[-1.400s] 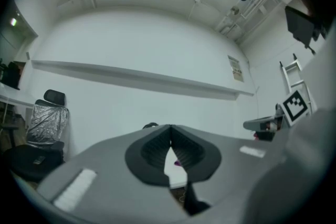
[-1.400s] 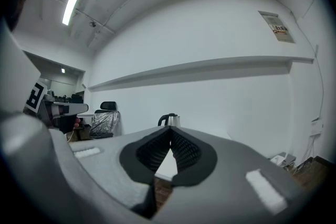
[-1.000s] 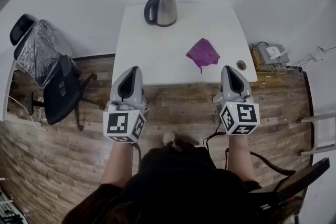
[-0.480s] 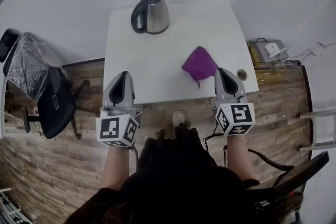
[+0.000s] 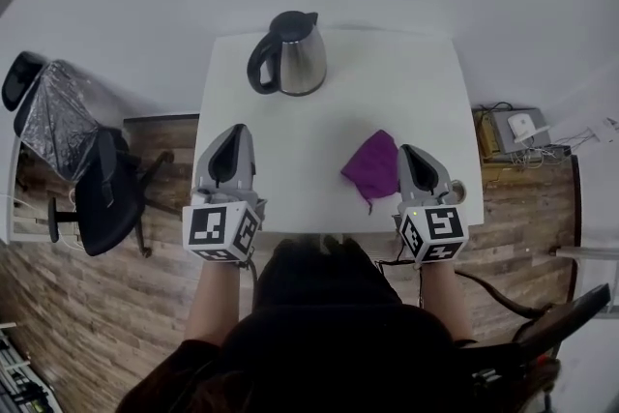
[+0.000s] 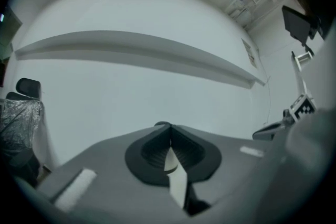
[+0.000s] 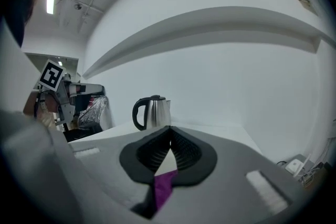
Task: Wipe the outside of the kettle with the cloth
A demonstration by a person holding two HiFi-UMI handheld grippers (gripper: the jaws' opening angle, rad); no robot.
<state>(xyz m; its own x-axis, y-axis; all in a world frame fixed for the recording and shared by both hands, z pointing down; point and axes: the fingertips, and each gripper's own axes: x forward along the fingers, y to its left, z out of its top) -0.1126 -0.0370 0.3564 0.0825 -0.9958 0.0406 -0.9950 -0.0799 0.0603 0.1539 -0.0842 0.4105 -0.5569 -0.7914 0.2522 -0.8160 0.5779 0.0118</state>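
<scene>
A steel kettle (image 5: 292, 54) with a black handle and lid stands at the back of the white table (image 5: 329, 198), left of its middle. It also shows in the right gripper view as a kettle (image 7: 152, 112) beyond the jaws. A crumpled purple cloth (image 5: 373, 164) lies near the table's front right. My right gripper (image 5: 413, 153) is shut and empty, just right of the cloth; the cloth (image 7: 164, 187) shows below its jaws. My left gripper (image 5: 229, 132) is shut and empty over the table's front left, well short of the kettle.
A black office chair (image 5: 102, 198) with a silvery cover (image 5: 53, 106) stands left of the table on the wood floor. A power strip and cables (image 5: 513, 131) lie on the floor at the right. A round hole (image 5: 457, 193) marks the table's front right corner. A white wall rises behind.
Both grippers have moved forward from above the floor to over the table's front edge. The right one has come up beside the cloth. Neither has opened.
</scene>
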